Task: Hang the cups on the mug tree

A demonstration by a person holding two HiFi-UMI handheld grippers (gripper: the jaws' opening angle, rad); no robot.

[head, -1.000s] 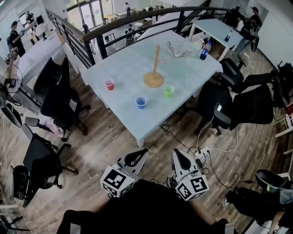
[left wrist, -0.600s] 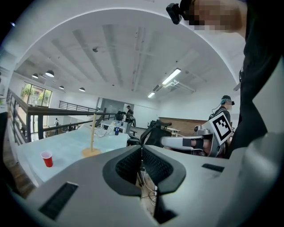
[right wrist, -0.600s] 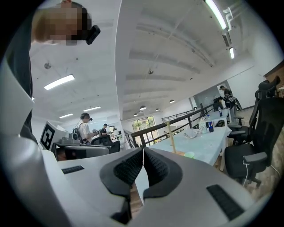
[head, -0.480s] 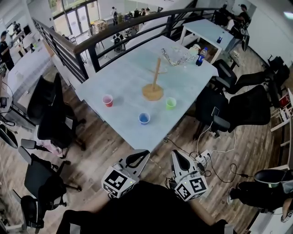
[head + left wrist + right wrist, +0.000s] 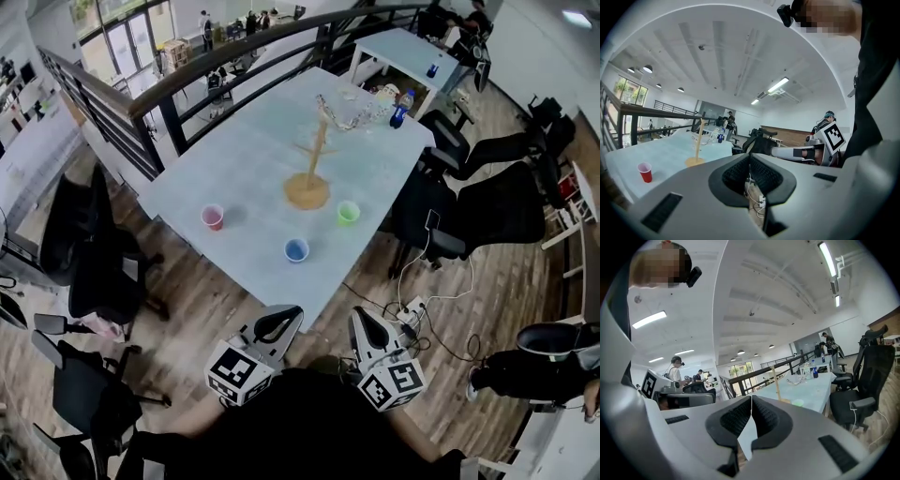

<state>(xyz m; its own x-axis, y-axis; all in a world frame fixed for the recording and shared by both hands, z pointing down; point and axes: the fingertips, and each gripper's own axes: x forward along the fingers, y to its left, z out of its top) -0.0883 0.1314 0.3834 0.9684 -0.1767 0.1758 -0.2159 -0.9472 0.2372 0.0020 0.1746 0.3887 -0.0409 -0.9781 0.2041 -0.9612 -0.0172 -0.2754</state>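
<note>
On the pale table (image 5: 246,141), left to right, the red cup (image 5: 213,217), the blue cup (image 5: 296,249), the wooden mug tree (image 5: 307,186) and the green cup (image 5: 348,212) stand upright and apart, none on a peg; over the last second the whole table has drawn nearer in the head view, so the person is walking up to it; the left gripper (image 5: 281,319) and the right gripper (image 5: 366,321) stay short of its near corner, jaws closed together on nothing; I judge that no cup has been picked up yet.
</note>
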